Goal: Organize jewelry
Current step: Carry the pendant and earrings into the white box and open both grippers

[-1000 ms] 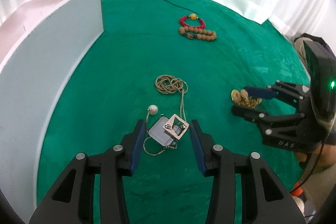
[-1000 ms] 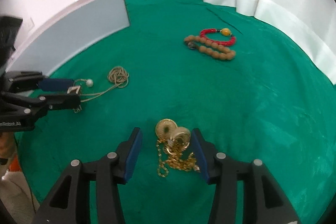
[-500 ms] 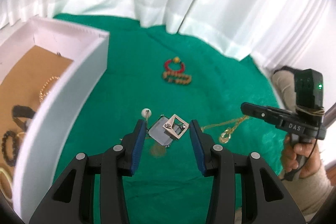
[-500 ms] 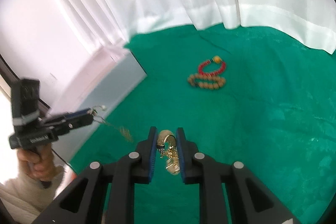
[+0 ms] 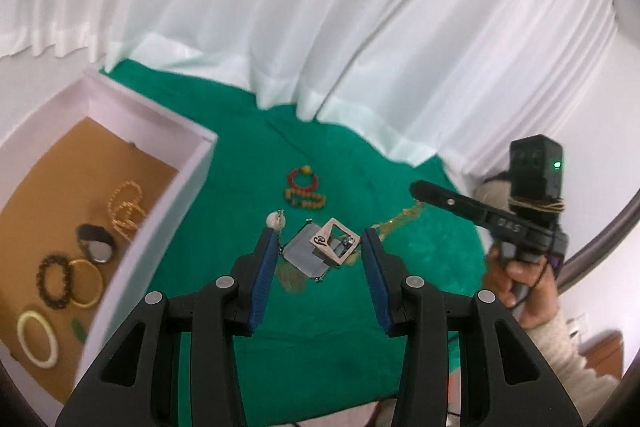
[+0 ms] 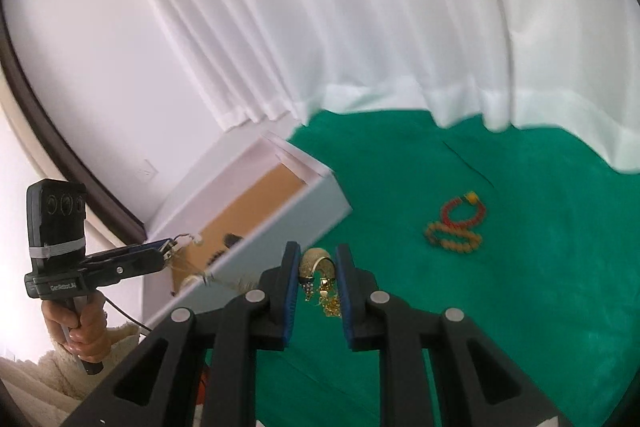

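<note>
My left gripper (image 5: pixel 318 251) is shut on a silver square-pendant necklace (image 5: pixel 320 249) and holds it in the air above the green cloth (image 5: pixel 320 327); its pearl (image 5: pixel 275 218) and chain hang by the left finger. My right gripper (image 6: pixel 318 279) is shut on a gold coin necklace (image 6: pixel 320 273), lifted off the cloth, with its chain dangling (image 5: pixel 396 221). A white box (image 5: pixel 152 211) with a brown floor stands at the left and holds several bangles and bracelets (image 5: pixel 86 281). A red and a brown bead bracelet (image 5: pixel 304 189) lie on the cloth, also in the right wrist view (image 6: pixel 458 225).
White curtains (image 5: pixel 320 7) hang behind the table. The box also shows in the right wrist view (image 6: pixel 272 215), with the left gripper (image 6: pixel 168 249) beside it. The cloth's front edge (image 5: pixel 320 415) is close below my left gripper.
Both grippers rose from the cloth with their necklaces. The right gripper closed on the gold necklace. The views now look down into the box from higher up.
</note>
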Demonstrator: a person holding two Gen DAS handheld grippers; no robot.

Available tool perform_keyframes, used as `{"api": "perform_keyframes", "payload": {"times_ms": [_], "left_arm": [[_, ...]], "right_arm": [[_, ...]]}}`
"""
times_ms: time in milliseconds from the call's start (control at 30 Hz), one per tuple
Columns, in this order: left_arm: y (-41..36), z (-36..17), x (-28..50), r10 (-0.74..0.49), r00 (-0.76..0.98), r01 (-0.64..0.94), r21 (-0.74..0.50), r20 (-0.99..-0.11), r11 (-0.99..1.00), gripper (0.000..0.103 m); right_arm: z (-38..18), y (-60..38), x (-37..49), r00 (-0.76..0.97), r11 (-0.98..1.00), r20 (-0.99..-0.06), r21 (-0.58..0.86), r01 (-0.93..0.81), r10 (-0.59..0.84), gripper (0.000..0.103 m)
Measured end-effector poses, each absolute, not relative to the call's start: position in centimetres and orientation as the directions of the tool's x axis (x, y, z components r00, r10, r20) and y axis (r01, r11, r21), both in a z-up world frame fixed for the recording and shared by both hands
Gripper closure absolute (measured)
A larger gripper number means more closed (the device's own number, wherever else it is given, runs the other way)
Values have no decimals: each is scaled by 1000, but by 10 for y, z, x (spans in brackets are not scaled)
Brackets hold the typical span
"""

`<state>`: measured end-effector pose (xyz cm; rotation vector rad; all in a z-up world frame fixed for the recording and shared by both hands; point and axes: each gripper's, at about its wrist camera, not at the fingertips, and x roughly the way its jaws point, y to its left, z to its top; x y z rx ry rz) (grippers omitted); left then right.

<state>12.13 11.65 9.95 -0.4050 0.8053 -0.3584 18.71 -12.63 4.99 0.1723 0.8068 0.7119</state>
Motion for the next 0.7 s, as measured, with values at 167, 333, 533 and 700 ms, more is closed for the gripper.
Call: {"api": "perform_keyframes", "payload": {"times_ms": [167,333,533,700], "left_arm": [[159,131,112,-425,683,108,-494,-594,863,60],[211,151,108,-312,738,11,-452,-599,892,60],[273,148,109,-175,771,-116,-406,-612,906,60],[321,119,115,-74,765,-226,-375,-639,899,60]], "right_arm": [[93,-84,204,472,717,-560,375,-587,680,85],[130,-34,226,453,668,-523,353,-656,722,85],[146,25,263,407,612,-496,377,-695,767,85],[123,79,298,343,582,-521,408,-704,781,85]]}}
